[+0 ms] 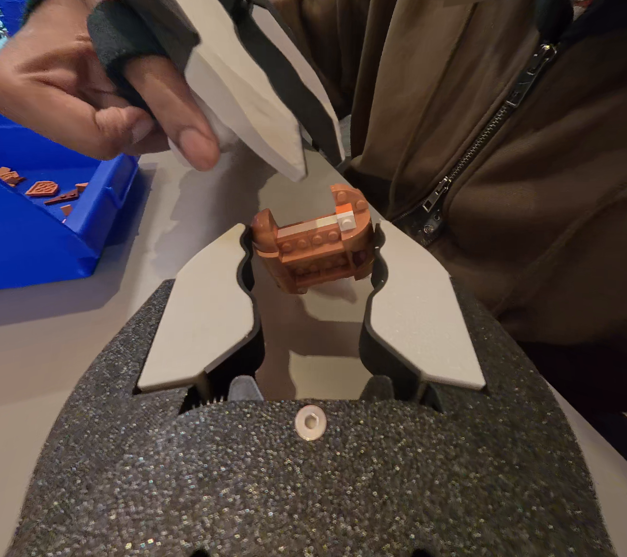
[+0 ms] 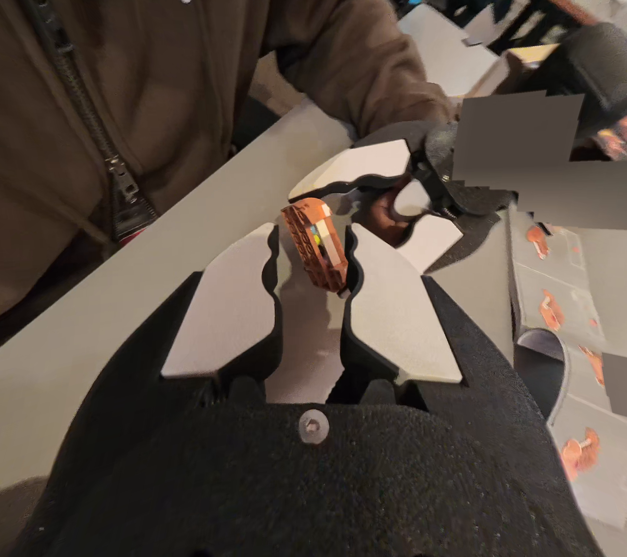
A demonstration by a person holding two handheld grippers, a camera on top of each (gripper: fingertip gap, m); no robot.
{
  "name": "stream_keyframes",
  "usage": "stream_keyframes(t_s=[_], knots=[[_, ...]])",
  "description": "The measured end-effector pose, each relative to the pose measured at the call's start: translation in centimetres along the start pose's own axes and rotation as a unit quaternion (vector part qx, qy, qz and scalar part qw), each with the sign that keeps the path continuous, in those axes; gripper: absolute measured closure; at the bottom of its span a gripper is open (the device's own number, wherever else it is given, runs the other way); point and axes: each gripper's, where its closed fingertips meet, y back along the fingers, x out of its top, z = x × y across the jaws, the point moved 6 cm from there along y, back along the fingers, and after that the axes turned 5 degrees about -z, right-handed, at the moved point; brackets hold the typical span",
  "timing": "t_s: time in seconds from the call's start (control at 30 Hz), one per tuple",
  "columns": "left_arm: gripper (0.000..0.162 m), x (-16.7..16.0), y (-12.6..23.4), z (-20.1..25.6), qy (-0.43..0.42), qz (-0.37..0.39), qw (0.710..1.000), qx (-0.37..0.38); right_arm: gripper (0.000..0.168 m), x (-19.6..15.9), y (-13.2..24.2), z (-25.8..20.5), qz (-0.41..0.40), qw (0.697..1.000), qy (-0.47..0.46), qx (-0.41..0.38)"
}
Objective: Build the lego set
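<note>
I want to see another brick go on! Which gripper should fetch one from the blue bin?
Right. The left gripper is shut on the brown lego build, so it is busy. The right gripper is open above the build, with no brick visibly in it. It is probably freer to reach the blue bin.

Indoor light falls from above, soft and fairly dim. In the left wrist view the table (image 1: 190, 222) carries layered grey shadows and the blue bin (image 1: 51, 245) stays vivid. The right wrist view is darker and motion-blurred, especially the background and the booklet (image 2: 559, 303). Both views bend strongly at the edges.
</note>
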Motion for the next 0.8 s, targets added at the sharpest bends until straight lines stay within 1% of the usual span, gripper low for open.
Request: stream_keyframes(t_s=[0.1,0.2,0.4,0.8], knots=[[0.093,0.1,-0.2,0.2,-0.001,-0.001,1.000,-0.010,0.130,0.5,-1.2,-0.1,-0.041,0.998,0.028,0.042],[0.094,0.1,-0.2,0.4,-0.001,-0.003,1.000,-0.015,0.130,0.8,-2.1,0.0,-0.068,0.994,0.054,0.064],[0.093,0.0,-0.1,0.5,0.004,-0.005,1.000,-0.021,0.134,1.4,-2.5,0.8,-0.069,0.991,0.072,0.088],[0.093,-0.5,-0.2,0.3,0.027,-0.018,0.999,-0.031,0.146,0.9,-3.2,1.1,-0.079,0.986,0.080,0.119]])
